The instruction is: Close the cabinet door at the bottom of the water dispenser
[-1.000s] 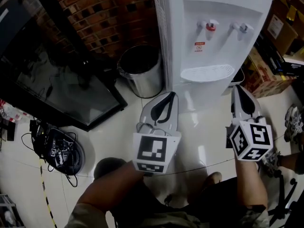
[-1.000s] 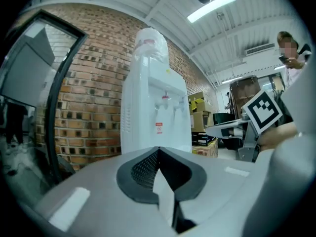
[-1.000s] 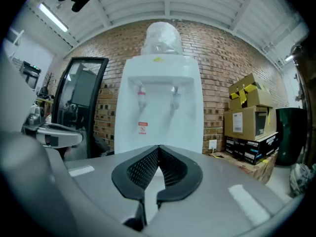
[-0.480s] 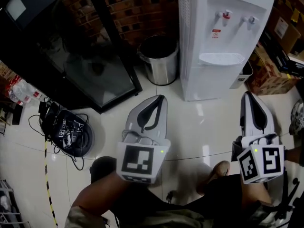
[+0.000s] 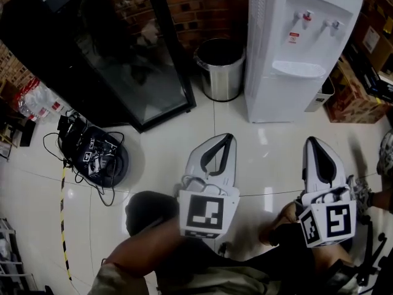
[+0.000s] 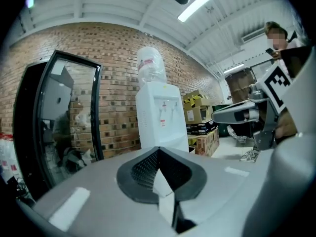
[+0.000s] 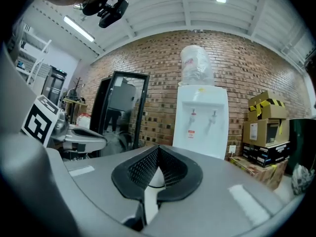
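The white water dispenser (image 5: 293, 48) stands against the brick wall at the upper right, with a bottle on top (image 7: 196, 65). Its lower front (image 5: 277, 97) shows as one flat white face, with no door standing out. Both grippers hover over the tiled floor, well short of it and touching nothing. My left gripper (image 5: 228, 137) is shut and empty, pointing at the dispenser (image 6: 160, 120). My right gripper (image 5: 311, 141) is shut and empty too, to the right of the left one. In each gripper view the two jaws meet at the tip (image 6: 158, 149) (image 7: 158, 147).
A steel bin (image 5: 222, 69) stands left of the dispenser. A tall black glass-door cabinet (image 5: 123, 60) fills the upper left. Cardboard boxes (image 5: 355, 97) sit right of the dispenser. A round black device with cables (image 5: 98, 161) lies on the floor at left. A person's shoe (image 5: 281, 223) shows below.
Both grippers have drawn back from the dispenser, which now lies farther off and higher in the head view. More floor shows between them and it. Both stayed shut.
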`<control>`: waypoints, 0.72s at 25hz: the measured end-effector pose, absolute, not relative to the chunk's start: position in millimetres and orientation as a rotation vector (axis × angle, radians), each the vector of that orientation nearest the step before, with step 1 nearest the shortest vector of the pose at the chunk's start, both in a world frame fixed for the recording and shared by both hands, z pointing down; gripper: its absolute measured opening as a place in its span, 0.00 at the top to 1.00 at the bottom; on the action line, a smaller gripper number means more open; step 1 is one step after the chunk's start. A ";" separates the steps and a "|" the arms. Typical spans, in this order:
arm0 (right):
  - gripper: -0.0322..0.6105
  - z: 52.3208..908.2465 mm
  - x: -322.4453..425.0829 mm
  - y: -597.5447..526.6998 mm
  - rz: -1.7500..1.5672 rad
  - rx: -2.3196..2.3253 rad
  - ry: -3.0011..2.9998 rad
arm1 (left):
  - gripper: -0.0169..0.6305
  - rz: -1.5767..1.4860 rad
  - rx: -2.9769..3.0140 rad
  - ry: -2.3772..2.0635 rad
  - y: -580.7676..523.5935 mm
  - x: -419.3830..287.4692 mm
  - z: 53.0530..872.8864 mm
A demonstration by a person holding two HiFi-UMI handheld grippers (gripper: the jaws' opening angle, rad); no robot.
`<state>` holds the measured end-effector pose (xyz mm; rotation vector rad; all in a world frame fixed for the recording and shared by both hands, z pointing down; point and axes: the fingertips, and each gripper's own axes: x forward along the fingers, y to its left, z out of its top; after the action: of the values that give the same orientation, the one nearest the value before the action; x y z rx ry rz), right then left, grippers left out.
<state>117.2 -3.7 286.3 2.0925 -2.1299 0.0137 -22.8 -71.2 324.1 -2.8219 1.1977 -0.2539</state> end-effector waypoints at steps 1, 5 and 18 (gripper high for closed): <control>0.95 285.8 113.6 -2.4 0.018 2.082 -2.143 | 0.97 -0.237 -2.840 1.215 -72.3 -22.2 324.6; 0.95 285.1 106.8 -0.3 0.035 2.052 -2.173 | 0.97 -0.210 -2.825 1.211 -70.5 -16.3 315.1; 0.95 306.5 114.1 8.0 0.132 2.029 -2.163 | 0.97 -0.269 -2.870 1.144 -64.8 0.1 321.9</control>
<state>114.1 8.0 306.5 2.0289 -2.1629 0.1318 0.1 -64.8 321.9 -2.8696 1.1445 -0.2694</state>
